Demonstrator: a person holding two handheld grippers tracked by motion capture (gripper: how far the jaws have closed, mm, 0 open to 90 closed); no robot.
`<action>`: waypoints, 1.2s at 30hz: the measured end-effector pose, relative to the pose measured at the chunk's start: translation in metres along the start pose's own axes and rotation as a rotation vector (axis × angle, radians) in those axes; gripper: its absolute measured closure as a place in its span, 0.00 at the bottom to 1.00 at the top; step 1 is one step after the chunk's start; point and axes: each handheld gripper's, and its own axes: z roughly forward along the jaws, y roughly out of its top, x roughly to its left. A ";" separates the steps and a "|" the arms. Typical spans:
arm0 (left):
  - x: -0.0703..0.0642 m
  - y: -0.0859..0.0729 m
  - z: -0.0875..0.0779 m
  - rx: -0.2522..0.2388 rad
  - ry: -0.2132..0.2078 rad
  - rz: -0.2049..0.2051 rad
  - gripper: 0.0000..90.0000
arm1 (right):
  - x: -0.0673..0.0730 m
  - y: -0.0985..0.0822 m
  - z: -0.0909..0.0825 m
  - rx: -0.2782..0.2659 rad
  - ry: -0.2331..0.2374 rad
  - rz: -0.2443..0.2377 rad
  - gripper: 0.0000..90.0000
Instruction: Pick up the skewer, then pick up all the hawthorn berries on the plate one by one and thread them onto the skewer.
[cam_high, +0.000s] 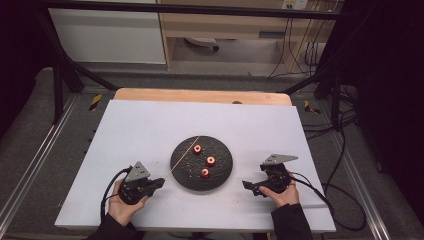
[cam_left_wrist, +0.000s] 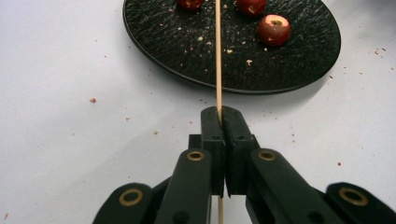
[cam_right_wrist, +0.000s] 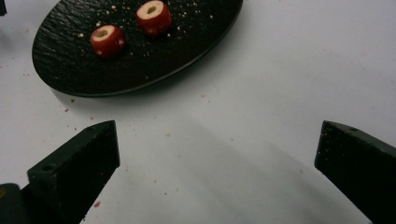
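Gripping the skewer (cam_left_wrist: 218, 56) in your left gripper (cam_left_wrist: 223, 116), you've yet to spear a fruit piece (cam_left_wrist: 273, 29); steady it with your wide-open right gripper (cam_right_wrist: 217, 149).

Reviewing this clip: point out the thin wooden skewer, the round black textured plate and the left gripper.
thin wooden skewer (cam_left_wrist: 218, 56), left gripper view, mid-shaft over the plate
round black textured plate (cam_high: 186, 180), high view, bare near-left rim
left gripper (cam_left_wrist: 222, 116), left gripper view, tips of the closed jaws
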 end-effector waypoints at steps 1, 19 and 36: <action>0.000 -0.001 0.000 0.000 -0.003 0.001 0.98 | 0.001 0.002 0.001 -0.004 0.001 -0.004 0.01; -0.001 -0.008 -0.004 -0.012 -0.008 0.003 0.98 | 0.029 0.050 0.027 0.065 -0.038 -0.066 0.02; -0.001 -0.009 -0.003 -0.014 0.002 0.006 0.98 | 0.047 0.102 0.063 0.164 -0.025 -0.079 0.21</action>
